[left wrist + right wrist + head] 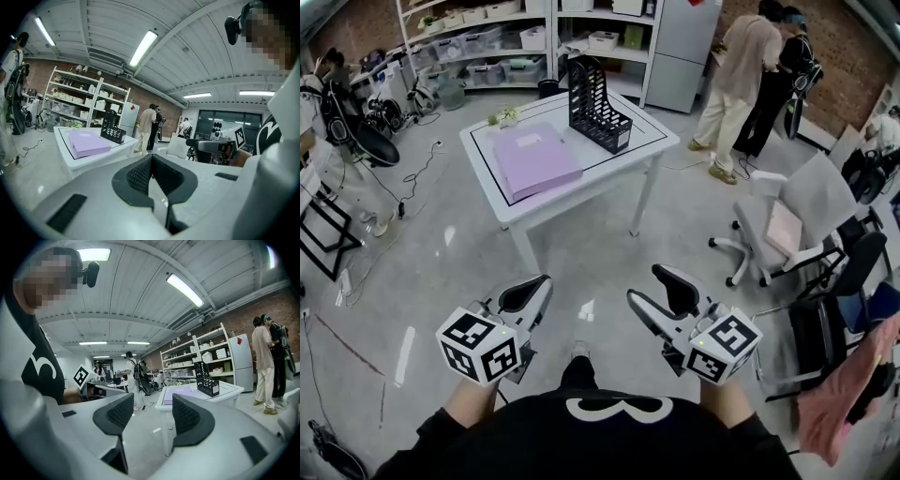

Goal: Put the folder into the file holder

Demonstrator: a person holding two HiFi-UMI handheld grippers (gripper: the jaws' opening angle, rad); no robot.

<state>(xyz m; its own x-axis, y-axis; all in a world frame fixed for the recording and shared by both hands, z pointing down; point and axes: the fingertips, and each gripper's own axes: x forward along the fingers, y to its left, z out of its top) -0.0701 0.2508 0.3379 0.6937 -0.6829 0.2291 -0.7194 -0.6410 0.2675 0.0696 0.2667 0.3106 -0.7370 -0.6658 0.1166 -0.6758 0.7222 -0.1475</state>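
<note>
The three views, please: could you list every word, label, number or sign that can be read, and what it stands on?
"3", perhaps: large white figure on the person's black shirt, partly cut off.
File holder: small white label, too small to read.
Purple folder: pale label, blurred.
Marker cubes: square patterns only, no letters.

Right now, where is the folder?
In the head view, the purple folder lies flat on the left half of the white table, with the upright black file holder just to its right.
</note>
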